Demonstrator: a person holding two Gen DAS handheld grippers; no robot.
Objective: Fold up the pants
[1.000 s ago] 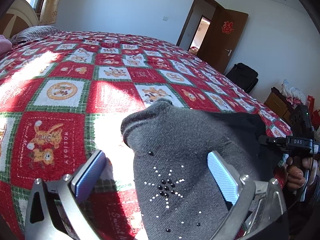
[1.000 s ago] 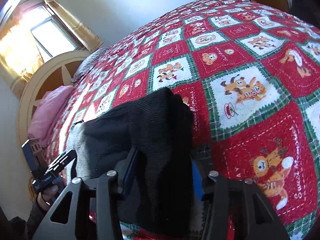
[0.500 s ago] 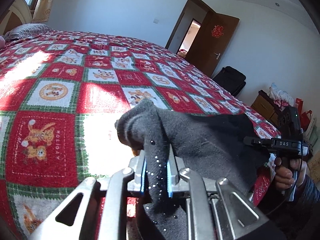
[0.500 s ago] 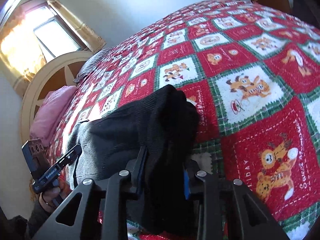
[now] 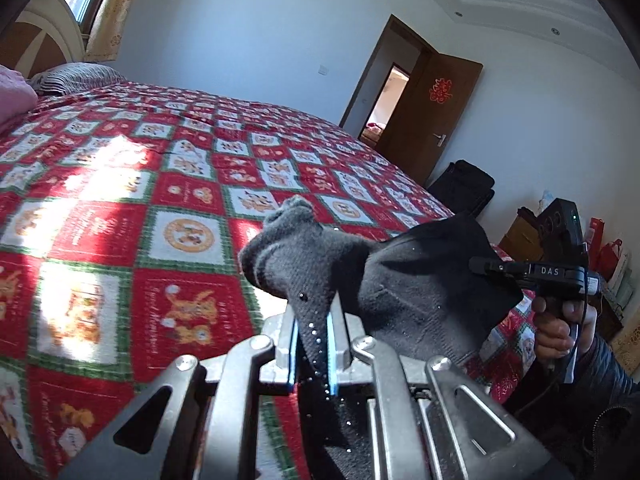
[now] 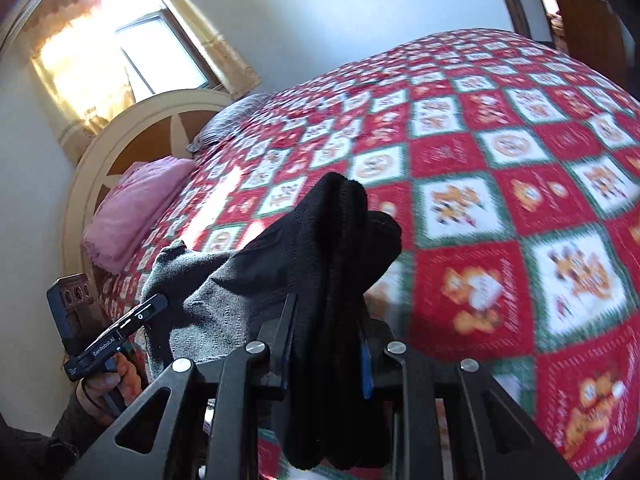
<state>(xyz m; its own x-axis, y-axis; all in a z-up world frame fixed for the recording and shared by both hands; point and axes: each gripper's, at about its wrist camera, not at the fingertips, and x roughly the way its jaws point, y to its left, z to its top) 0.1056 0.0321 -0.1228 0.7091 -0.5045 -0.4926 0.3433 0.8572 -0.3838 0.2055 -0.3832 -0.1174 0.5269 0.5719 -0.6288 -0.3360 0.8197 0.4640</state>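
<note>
The pants [image 5: 404, 280] are dark grey knit with small rhinestones, lifted off the red patchwork bed quilt [image 5: 120, 240]. My left gripper [image 5: 312, 320] is shut on a bunched grey edge that sticks up past its blue pads. In the right wrist view the black end of the pants [image 6: 324, 232] stands in a thick fold between the fingers of my right gripper [image 6: 326, 320], whose jaws are closing and pressing on it. The cloth hangs stretched between the two grippers. A hand holds the other gripper's handle at the edge of each view.
The quilt [image 6: 520, 160] covers the whole bed. A pink pillow [image 6: 132, 208] and a curved headboard [image 6: 120, 136] are at the head end under a window. A brown door [image 5: 436, 108], a black bag [image 5: 460, 184] and clutter stand by the far wall.
My left gripper went from wide open to shut on the grey edge. The right jaws narrowed on the black fold. Both grippers rose and lifted the pants off the quilt.
</note>
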